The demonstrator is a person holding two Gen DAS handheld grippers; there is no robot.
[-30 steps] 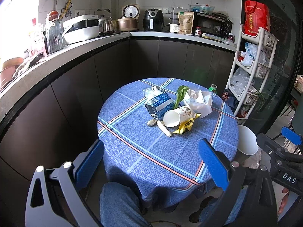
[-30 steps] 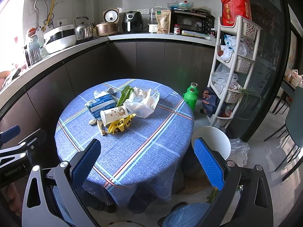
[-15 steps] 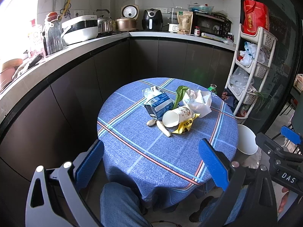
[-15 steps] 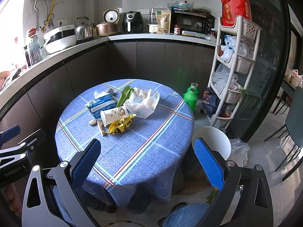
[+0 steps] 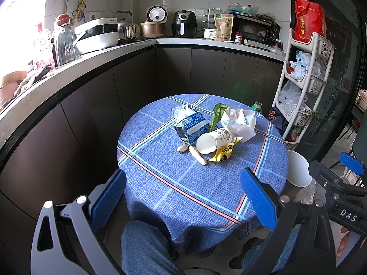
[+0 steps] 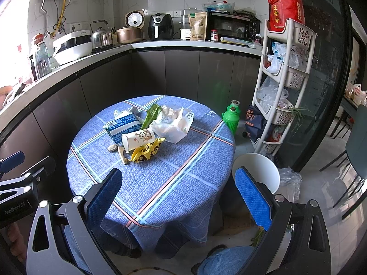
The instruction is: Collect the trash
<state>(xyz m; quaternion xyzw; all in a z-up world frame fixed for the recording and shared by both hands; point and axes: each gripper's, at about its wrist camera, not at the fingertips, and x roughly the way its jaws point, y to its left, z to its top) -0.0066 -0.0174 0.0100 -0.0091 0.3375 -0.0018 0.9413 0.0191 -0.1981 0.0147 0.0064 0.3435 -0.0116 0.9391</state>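
A pile of trash lies on the round table with a blue checked cloth (image 5: 160, 174): a blue milk carton (image 5: 191, 126), a tipped paper cup (image 5: 212, 140), a yellow wrapper (image 5: 223, 152), a white plastic bag (image 5: 243, 122), a green leaf (image 5: 216, 115) and small scraps (image 5: 197, 152). The same pile shows in the right wrist view, with the cup (image 6: 137, 138) and wrapper (image 6: 144, 153). A white bin (image 6: 257, 171) stands on the floor right of the table. My left gripper (image 5: 183, 197) and right gripper (image 6: 177, 194) are open and empty, held at the near table edge, well short of the pile.
A dark curved counter (image 5: 68, 78) with appliances runs behind and to the left. A white shelf rack (image 6: 282, 87) with bags, a green flask (image 6: 231, 116) and a dark bag (image 6: 255, 121) stand on the floor to the right. The person's knees are under the near edge.
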